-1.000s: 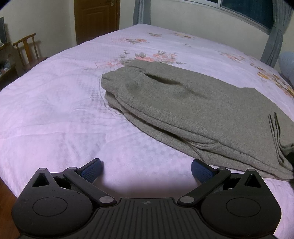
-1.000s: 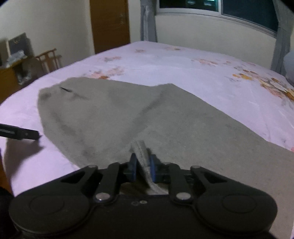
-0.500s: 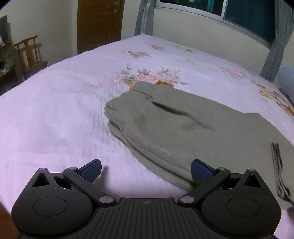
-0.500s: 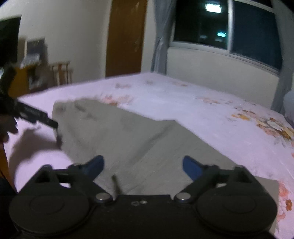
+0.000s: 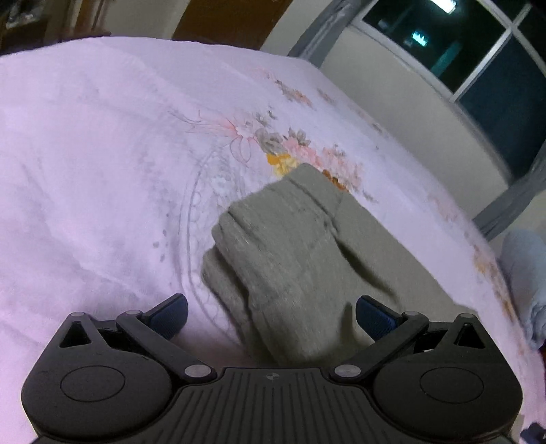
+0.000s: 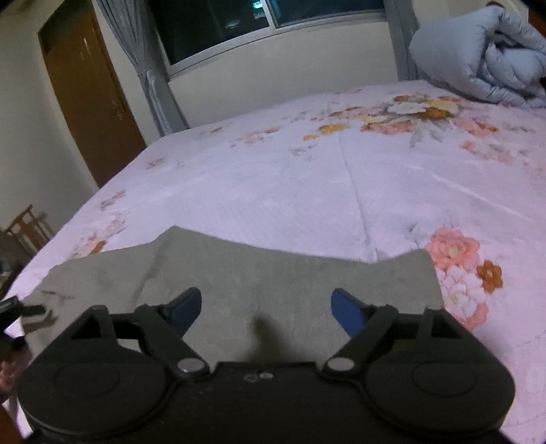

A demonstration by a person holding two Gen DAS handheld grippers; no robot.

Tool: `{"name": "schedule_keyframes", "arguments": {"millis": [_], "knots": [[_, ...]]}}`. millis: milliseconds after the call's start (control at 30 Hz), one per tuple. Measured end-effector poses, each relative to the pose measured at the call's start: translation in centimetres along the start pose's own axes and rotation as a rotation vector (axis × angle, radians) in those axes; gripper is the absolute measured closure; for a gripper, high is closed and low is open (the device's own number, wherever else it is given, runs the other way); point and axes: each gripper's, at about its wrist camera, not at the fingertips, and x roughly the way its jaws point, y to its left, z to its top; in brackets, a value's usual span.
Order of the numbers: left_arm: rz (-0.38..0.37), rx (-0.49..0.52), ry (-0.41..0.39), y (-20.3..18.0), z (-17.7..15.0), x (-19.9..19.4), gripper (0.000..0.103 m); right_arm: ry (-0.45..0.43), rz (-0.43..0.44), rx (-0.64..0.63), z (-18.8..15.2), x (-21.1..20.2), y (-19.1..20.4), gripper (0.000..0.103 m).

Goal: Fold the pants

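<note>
Across the bed (image 5: 102, 164) runs a pale pink quilted cover printed with sprays of pink, orange and grey flowers, lit dimly. At the left of the room, in the right wrist view, stand a wooden chair (image 6: 29, 229) and a brown door (image 6: 92, 95); next come grey curtains (image 6: 150, 68) and a dark window (image 6: 273, 20) above a cream wall. A rolled light-blue duvet (image 6: 484, 54) lies at the far right corner of the bed.

No container shows in either view.

The pants (image 5: 307, 259), grey-green and knit-looking, lie flat on the cover, folded over on themselves. In the left wrist view one folded end, layers stacked, lies just ahead of the left hand-held gripper (image 5: 271, 316), and the cloth runs off to the lower right. That hand-held gripper's blue pads stand wide apart with nothing gripped; the folded end lies below and between them, apart from the pads as far as can be told.

In the right wrist view the pants spread from the left edge to just beside a pink flower at the right. The right hand-held gripper (image 6: 266, 307) has just been opening; its pads are spread wide above the cloth and hold nothing. A dark tip of the other gripper shows at the far left edge, by the pants' end.
</note>
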Motion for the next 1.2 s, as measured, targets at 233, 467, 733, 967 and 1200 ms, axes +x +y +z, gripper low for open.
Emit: {"name": "schedule_keyframes", "arguments": {"millis": [233, 467, 733, 967, 1200], "knots": [[-0.069, 0.053, 0.000, -0.4, 1.1, 0.5, 0.064, -0.008, -0.050, 0.015, 0.4, 0.3, -1.1, 0.027], [-0.033, 0.362, -0.177, -7.8, 0.8, -4.5, 0.067, 0.152, -0.210, -0.158, -1.7, 2.7, -0.5, 0.030], [-0.178, 0.701, -0.298, -21.3, -0.8, -10.4, 0.068, -0.029, -0.080, 0.049, -0.6, -1.6, -3.4, 0.025], [-0.298, 1.032, -0.268, -33.8, -10.1, -9.7, 0.068, -0.127, -0.092, 0.286, -1.1, -8.6, -11.6, 0.018], [-0.329, 1.387, -0.119, -41.0, -26.2, -7.2, 0.068, -0.153, -0.131, 0.374, -3.1, -12.9, -16.4, 0.018]]}}
